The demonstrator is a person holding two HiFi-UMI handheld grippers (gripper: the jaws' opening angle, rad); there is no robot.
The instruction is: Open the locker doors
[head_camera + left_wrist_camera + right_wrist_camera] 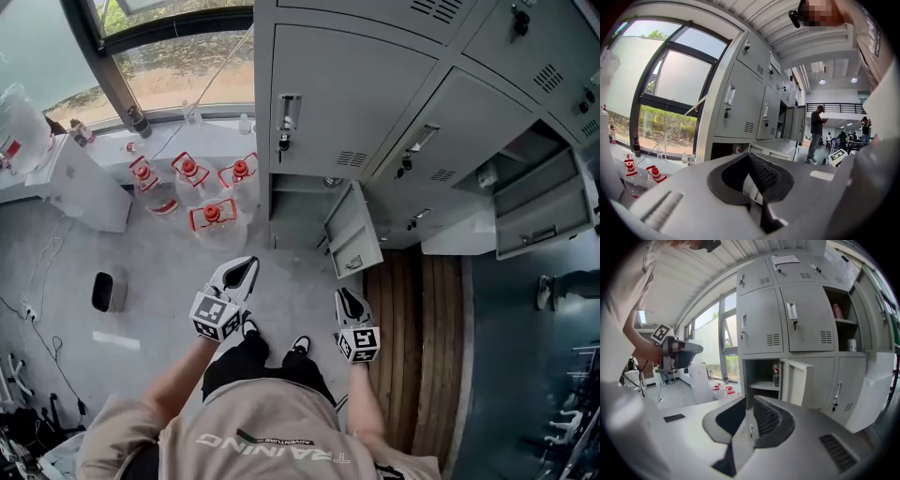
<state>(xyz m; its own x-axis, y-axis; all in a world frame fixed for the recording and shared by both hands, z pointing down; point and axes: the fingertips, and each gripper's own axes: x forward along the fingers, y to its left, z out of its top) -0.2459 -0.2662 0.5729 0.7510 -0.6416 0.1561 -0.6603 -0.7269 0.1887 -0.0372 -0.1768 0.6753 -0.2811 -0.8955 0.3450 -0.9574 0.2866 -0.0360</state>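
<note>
A bank of grey lockers (pixel 375 103) fills the top of the head view. The bottom-left door (pixel 354 232) stands open, and so does a door (pixel 544 202) further right. The doors between, such as the one with a key (pixel 337 94), are closed. My left gripper (pixel 247 269) and right gripper (pixel 344 296) hang in front of my legs, well short of the lockers, both shut on nothing. In the right gripper view the open lower door (pixel 799 380) shows a shelf with a can (pixel 776 376) behind it.
Several water jugs with red caps (pixel 211 214) stand on the floor left of the lockers, under the window. A white cabinet (pixel 89 187) is further left, with a black object (pixel 103 291) on the floor. A person (pixel 816 133) stands far down the room.
</note>
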